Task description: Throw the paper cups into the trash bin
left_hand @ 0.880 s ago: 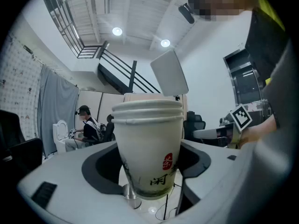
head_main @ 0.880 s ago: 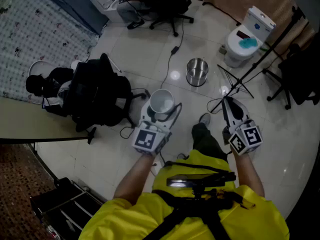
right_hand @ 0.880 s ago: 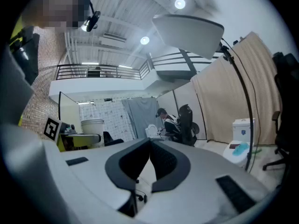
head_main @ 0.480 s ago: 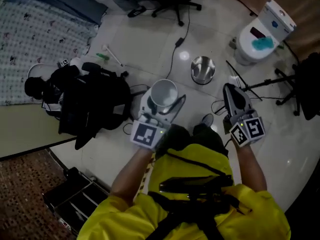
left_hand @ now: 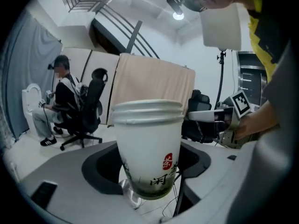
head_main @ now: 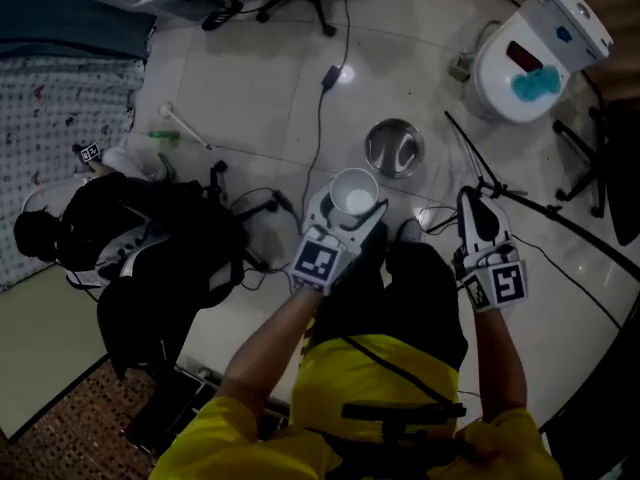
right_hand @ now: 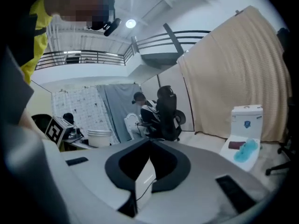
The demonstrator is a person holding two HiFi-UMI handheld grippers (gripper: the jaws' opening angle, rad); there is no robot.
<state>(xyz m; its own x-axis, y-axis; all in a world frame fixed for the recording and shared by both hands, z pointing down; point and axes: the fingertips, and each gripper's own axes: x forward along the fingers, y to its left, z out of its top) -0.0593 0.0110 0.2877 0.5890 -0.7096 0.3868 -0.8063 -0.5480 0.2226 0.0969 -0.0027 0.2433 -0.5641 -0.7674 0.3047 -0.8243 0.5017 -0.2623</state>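
Note:
A white paper cup (head_main: 353,192) with red and dark print (left_hand: 147,143) hangs upright in the air, and my left gripper (head_main: 350,213) is shut on it, one jaw on each side. Its mouth faces up. The trash bin (head_main: 393,148) is a round shiny metal pail on the tiled floor, just beyond the cup and slightly right. In the left gripper view part of the bin's rim (left_hand: 128,194) shows under the cup. My right gripper (head_main: 474,200) is held to the right of the cup, shut and empty, its tips (right_hand: 148,146) meeting.
A white toilet (head_main: 530,43) with a turquoise thing on it stands at the far right. A black backpack (head_main: 150,258) lies at the left. Cables (head_main: 320,118) and thin stand legs (head_main: 520,203) cross the floor near the bin. A person (left_hand: 63,92) sits far off.
The left gripper has carried the cup forward, so the cup is now close to the bin. The right gripper has kept its place beside it, still shut.

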